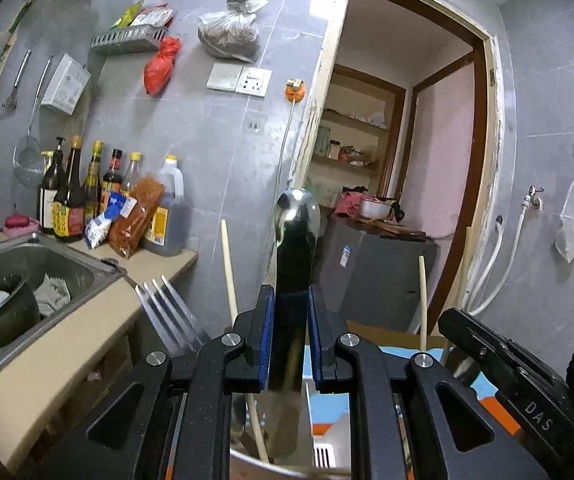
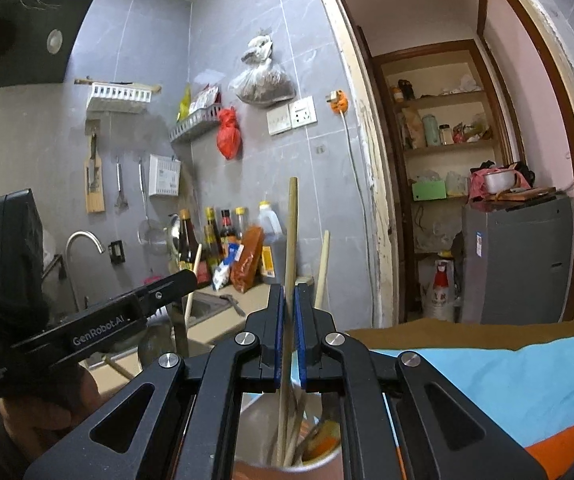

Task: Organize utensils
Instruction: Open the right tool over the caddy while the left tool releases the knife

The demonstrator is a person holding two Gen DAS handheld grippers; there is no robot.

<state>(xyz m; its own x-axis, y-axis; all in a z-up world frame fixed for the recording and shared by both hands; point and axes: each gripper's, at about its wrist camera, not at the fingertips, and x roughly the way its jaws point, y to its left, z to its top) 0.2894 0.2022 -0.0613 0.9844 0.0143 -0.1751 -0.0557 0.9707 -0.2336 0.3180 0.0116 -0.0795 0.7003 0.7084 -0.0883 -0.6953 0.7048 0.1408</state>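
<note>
Steel spoon (image 1: 293,248) upright, clamped in the left gripper (image 1: 290,336) above a metal cup (image 1: 247,460). Wooden chopstick (image 2: 290,248) pinched upright in the right gripper (image 2: 290,336), lower end in a utensil cup (image 2: 287,468)

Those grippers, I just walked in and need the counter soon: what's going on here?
A person is sorting utensils with a gripper in each hand. The left gripper is shut on a metal spoon, bowl end up, over a steel cup. The right gripper is shut on a chopstick, its lower end in a holder among other chopsticks. A fork stands nearby.
</note>
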